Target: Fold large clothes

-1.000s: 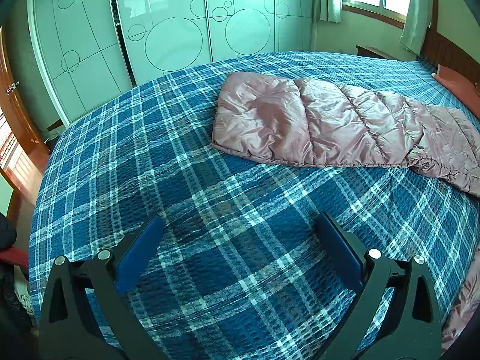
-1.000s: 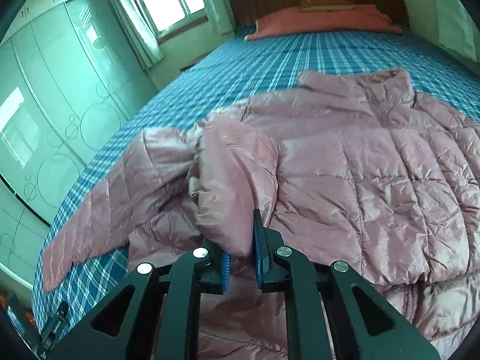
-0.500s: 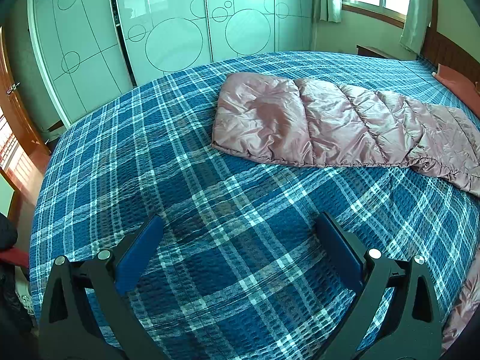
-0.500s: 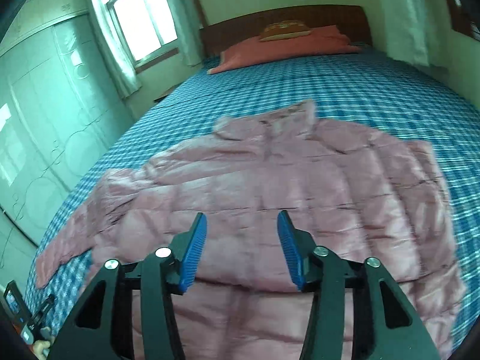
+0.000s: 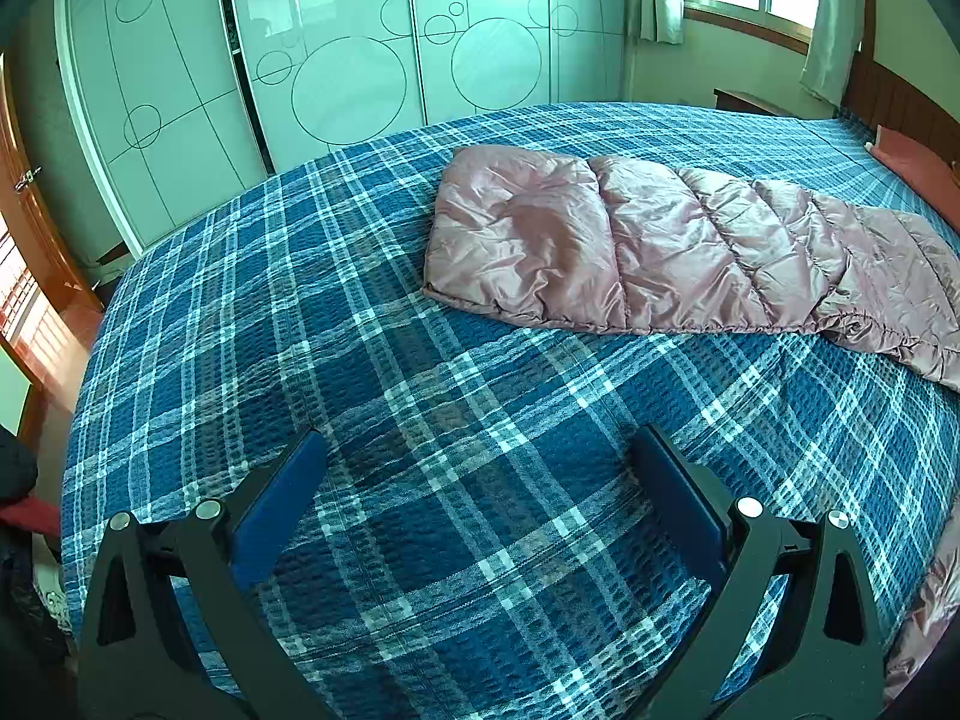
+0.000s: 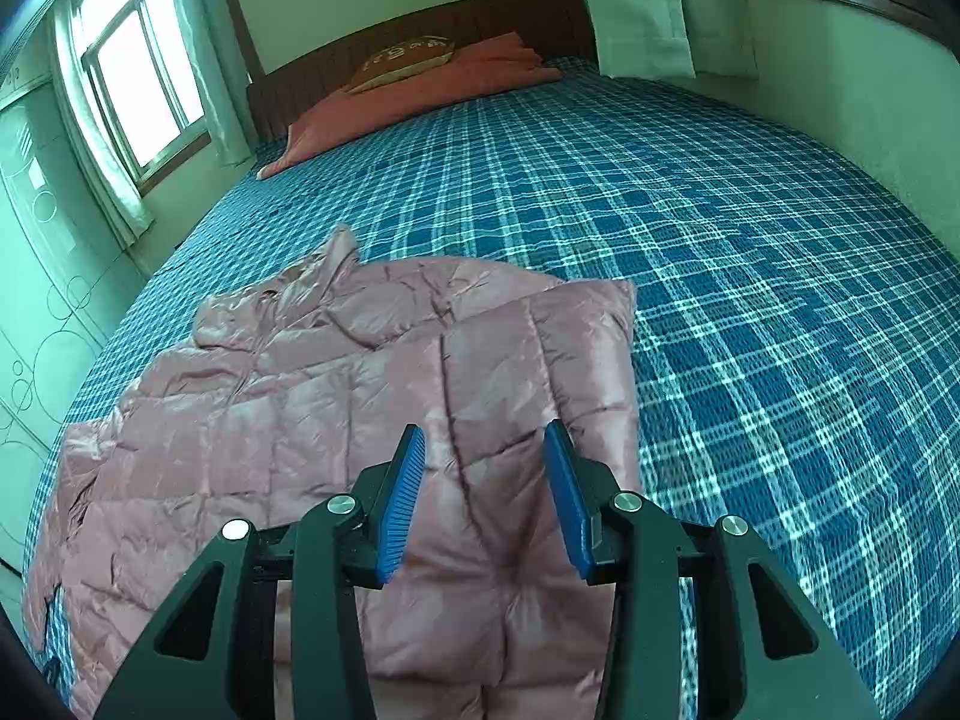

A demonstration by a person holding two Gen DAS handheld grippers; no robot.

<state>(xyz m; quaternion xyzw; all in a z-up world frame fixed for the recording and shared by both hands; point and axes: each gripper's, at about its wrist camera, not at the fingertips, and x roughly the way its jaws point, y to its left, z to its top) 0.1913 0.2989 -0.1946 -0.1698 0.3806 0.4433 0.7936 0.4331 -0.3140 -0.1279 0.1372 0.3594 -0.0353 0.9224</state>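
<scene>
A pink quilted down jacket (image 6: pixel 336 414) lies spread on the blue plaid bedspread (image 6: pixel 750 312), collar toward the headboard. One sleeve lies folded across its body, its cuff end (image 6: pixel 576 330) near the jacket's right edge. My right gripper (image 6: pixel 483 450) is open and empty just above that folded sleeve. In the left wrist view the other sleeve (image 5: pixel 630 246) stretches out flat over the bedspread (image 5: pixel 420 480). My left gripper (image 5: pixel 480 450) is wide open and empty over bare bedspread, short of that sleeve.
Red pillows (image 6: pixel 420 90) and a wooden headboard (image 6: pixel 420 24) stand at the bed's far end. A mint wardrobe (image 5: pixel 336 48) faces the bed's side. A window (image 6: pixel 138 78) with curtains is at the left. A wooden door (image 5: pixel 30 228) is at the far left.
My right gripper let go of the sleeve it was holding, opened, and swung to the right over the jacket; the sleeve now lies folded across the body. The left gripper has not moved.
</scene>
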